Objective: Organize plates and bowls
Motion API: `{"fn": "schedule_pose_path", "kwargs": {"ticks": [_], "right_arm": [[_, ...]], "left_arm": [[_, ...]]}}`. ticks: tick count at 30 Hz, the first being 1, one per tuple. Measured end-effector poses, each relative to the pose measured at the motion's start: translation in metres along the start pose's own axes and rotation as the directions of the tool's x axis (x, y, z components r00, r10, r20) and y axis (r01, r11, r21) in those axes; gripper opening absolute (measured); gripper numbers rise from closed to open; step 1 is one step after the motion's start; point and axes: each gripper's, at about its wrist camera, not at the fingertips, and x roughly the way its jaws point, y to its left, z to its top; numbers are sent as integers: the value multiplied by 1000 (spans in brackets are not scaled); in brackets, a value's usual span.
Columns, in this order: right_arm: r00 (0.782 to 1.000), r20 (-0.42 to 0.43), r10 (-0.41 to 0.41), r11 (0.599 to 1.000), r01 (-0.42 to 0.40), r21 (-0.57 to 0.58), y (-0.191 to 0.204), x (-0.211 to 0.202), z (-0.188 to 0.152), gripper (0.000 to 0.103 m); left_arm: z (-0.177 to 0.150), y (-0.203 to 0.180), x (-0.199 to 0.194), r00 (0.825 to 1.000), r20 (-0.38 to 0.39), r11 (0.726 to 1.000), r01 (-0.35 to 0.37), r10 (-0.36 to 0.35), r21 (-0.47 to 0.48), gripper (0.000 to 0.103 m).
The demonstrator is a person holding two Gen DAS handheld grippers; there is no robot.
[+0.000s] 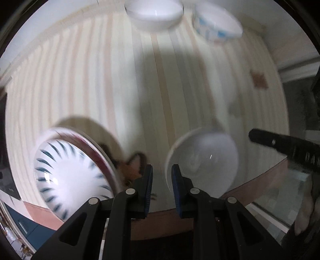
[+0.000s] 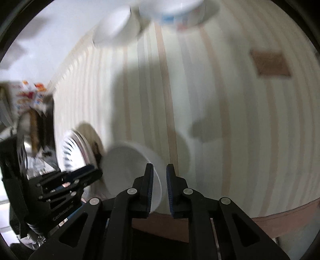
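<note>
Counted 4 bowls on the bench [image 1: 100, 84]: 1 w/ dark radial strokes [image 1: 72, 178], 2 plain white [image 1: 202, 160] [image 1: 154, 14], 1 w/ blue print [image 1: 218, 22]. Also 1 plate [image 1: 104, 152] under the stroked bowl, 2 grippers [image 1: 161, 188] [image 2: 160, 186].

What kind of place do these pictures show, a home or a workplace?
Probably a home dining area. Several bowls, such as a plain white bowl and a bowl with dark blue strokes, stand on a round table under a striped cloth, and colourful packaging sits behind it.
</note>
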Motion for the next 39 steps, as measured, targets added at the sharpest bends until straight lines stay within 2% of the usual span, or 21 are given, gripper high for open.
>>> {"fn": "schedule_pose_path", "kwargs": {"ticks": [1,3,5,8,9,13,16,18,22,23,27,29,31,39], "right_arm": [[1000,26,10,1000,-10,1,1,-13,8,18],[997,72,36,999,-37,8,4,-34,25,28],[990,122,66,998,-65,-5,15,-52,55,36],[979,193,67,997,-60,-43,33,-62,97,36],[976,208,68,997,-58,-54,39,-62,114,36],[970,233,65,996,-50,-69,60,-42,187,36],[975,220,27,997,-9,-82,70,-22,225,36],[979,202,9,996,9,-87,73,-10,236,36],[984,164,-62,990,81,-113,79,19,251,35],[984,161,-74,988,94,-122,81,24,254,30],[985,131,-114,984,130,-121,82,41,260,14],[981,135,-142,979,159,-125,83,46,261,10],[980,137,-146,978,164,-132,83,45,261,10],[979,122,-166,973,183,-143,89,43,257,9]], "left_arm": [[8,4,-11,1000,26,1000,6,-6,-5,21],[34,16,-30,997,78,999,32,-30,-29,29],[62,30,-36,993,112,997,41,-35,-58,32],[111,56,-36,989,140,990,72,-55,-124,32],[133,65,-32,988,143,986,81,-60,-147,32],[182,85,-15,987,142,976,97,-70,-193,32],[209,91,3,990,119,972,103,-79,-212,32],[223,92,18,993,97,971,90,-70,-220,32],[234,89,41,996,62,974,69,-56,-215,31],[235,88,45,996,64,975,70,-58,-212,31],[239,83,57,996,60,978,71,-60,-198,14],[238,78,58,996,64,978,72,-61,-193,12],[237,73,60,997,70,981,49,-36,-186,12],[223,66,46,996,82,985,31,-18,-167,12]]}}
